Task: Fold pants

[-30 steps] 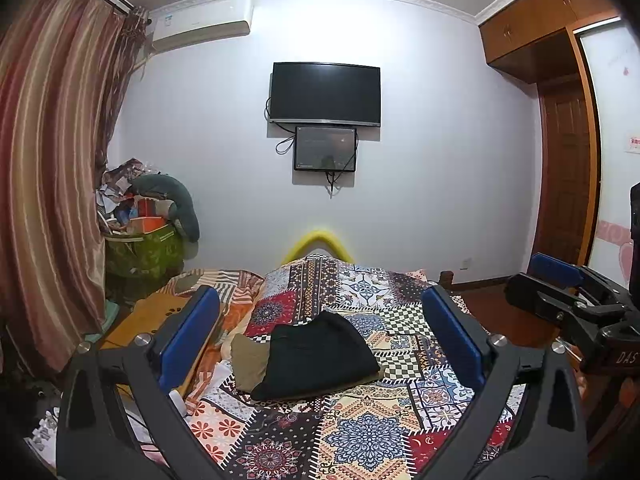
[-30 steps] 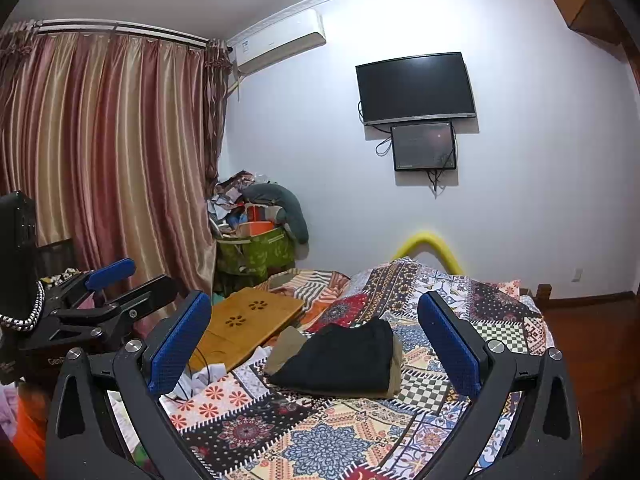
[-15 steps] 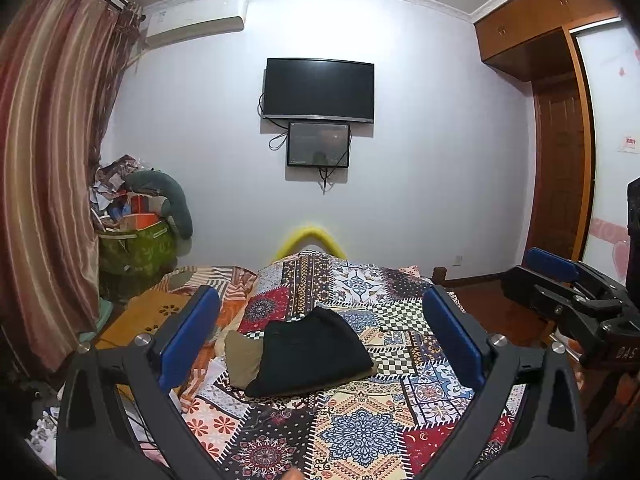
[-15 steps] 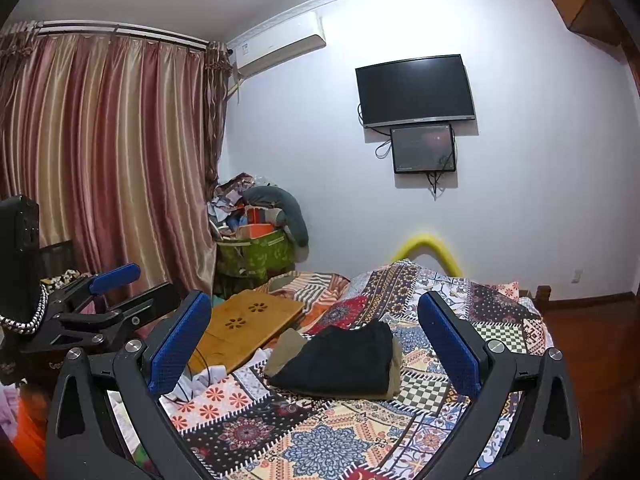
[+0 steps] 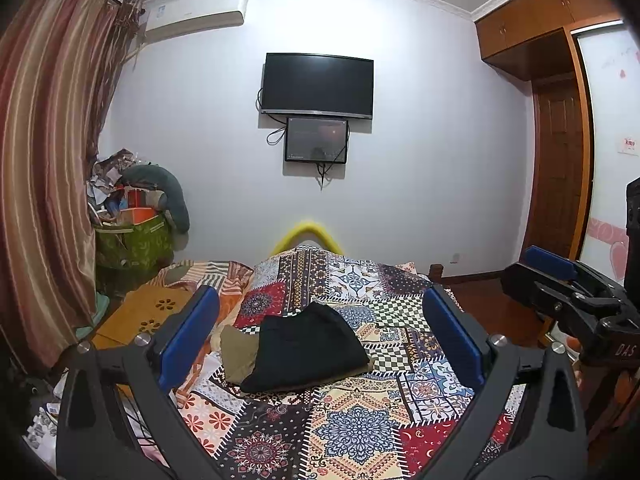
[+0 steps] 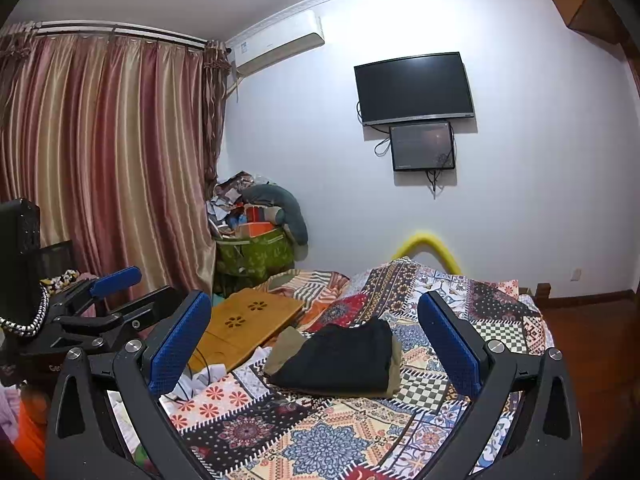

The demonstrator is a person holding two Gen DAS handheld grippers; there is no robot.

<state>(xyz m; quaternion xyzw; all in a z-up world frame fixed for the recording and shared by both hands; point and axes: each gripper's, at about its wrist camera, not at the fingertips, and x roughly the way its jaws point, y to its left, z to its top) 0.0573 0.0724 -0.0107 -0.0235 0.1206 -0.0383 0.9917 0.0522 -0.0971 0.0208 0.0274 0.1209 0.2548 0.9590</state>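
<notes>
On bedspread (image 5: 352,432): folded pants (image 5: 308,352).

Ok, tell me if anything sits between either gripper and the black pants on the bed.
Nothing visible does. The black pants lie folded on an olive garment on the patterned bedspread, with only bare bedspread before the open left gripper and open right gripper.

The left claw (image 5: 320,334) is drawn slightly back and turned a little leftward; the folded pants (image 5: 306,350) are now seen centred between its pads.
</notes>
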